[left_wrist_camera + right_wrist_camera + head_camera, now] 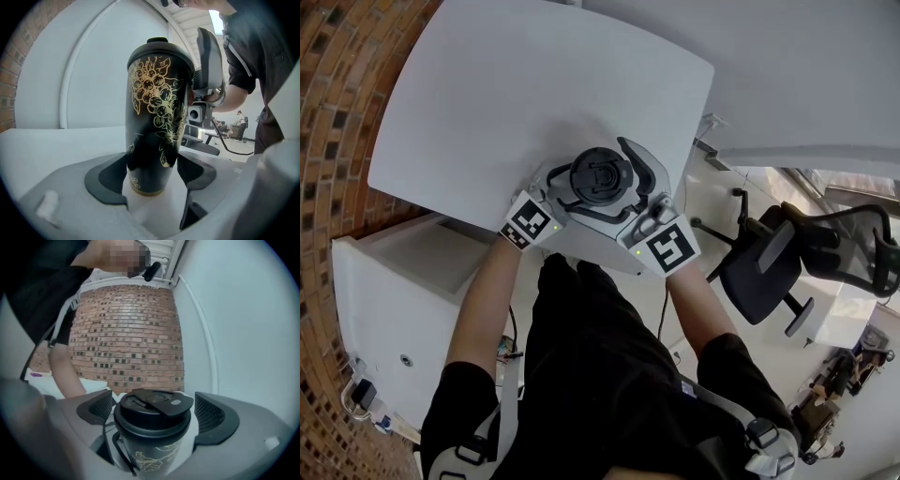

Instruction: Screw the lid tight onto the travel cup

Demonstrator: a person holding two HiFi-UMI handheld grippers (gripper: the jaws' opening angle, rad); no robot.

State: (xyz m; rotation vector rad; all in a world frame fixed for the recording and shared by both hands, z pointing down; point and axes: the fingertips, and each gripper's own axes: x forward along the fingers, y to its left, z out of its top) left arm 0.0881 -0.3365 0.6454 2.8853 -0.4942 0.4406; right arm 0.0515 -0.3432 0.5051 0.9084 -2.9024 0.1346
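Contact is made on the lower body of the travel cup (154, 103) by both pads of the left gripper (152, 174), so the cup is clamped upright between them. The cup is stood on the white table (487, 94) directly ahead of that claw. The lid (152, 404) is seated on the cup, between the spread jaws of the right gripper (153, 412). A gap is seen at each pad, and nothing is held.

1. A brick wall (337, 112) runs along the left side.
2. A white, rounded table (487, 94) stands beside it, with a white cabinet (403, 309) lower down.
3. A black office chair (787, 253) sits on the pale floor (717, 202) at right.
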